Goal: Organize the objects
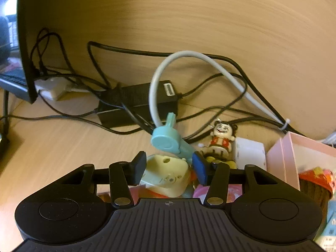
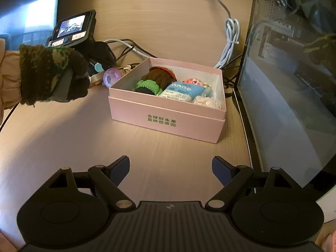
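Straddling the cream-and-teal plastic toy beside the pink box, the left gripper looks unclenched; light, rigid, best pinched across its body. The right gripper gapes empty.

A pink box full of small toys sits on the desk, past the wide-open right gripper.

The rectangular cardboard box is pale pink outside with green printed characters on its near wall, and white inside. In it lie a brown-and-red knitted piece, a bright green crocheted ring with a black centre, and a light blue and white packet. The wooden desk is pale beige with fine grain. Left of the box, a knitted glove shows a dark green and brown camouflage pattern. The left gripper's pads are blue; the plastic toy just beyond them is turquoise.
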A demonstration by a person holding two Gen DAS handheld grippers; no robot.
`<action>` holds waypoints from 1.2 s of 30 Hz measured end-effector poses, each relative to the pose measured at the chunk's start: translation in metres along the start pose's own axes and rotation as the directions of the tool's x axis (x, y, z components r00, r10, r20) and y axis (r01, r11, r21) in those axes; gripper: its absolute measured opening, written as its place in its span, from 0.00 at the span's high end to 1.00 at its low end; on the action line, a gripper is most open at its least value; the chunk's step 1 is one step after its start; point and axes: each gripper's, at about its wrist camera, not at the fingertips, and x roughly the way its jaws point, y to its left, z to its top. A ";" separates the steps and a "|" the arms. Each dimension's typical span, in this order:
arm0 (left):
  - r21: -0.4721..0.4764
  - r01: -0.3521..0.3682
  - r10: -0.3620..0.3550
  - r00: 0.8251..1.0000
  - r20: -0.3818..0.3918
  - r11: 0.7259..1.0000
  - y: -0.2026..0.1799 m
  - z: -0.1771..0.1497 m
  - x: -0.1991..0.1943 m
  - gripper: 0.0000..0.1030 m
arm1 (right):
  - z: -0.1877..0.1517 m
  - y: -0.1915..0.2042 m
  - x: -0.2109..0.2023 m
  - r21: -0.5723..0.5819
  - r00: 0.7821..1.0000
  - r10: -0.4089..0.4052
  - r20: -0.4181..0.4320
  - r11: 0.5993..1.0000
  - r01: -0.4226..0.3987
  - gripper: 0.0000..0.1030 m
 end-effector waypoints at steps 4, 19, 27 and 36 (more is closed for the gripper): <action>0.015 0.030 -0.030 1.000 -0.007 0.999 -0.013 0.007 -0.001 0.50 | -0.005 -0.007 0.003 -0.011 0.999 0.038 -0.018 0.999 -0.039 0.16; 0.147 -0.034 0.043 0.997 -0.060 0.989 -0.025 -0.014 -0.019 0.45 | -0.015 -0.006 0.015 -0.040 0.985 0.158 -0.061 0.986 -0.161 0.16; 0.279 0.062 -0.032 0.993 -0.109 0.958 -0.007 -0.062 -0.073 0.44 | -0.012 0.014 0.010 -0.057 0.988 0.146 -0.053 0.987 -0.149 0.16; 0.298 0.292 -0.254 0.954 -0.160 0.909 0.037 -0.079 -0.127 0.49 | -0.002 0.044 0.001 -0.032 0.996 0.087 -0.022 0.996 -0.087 0.16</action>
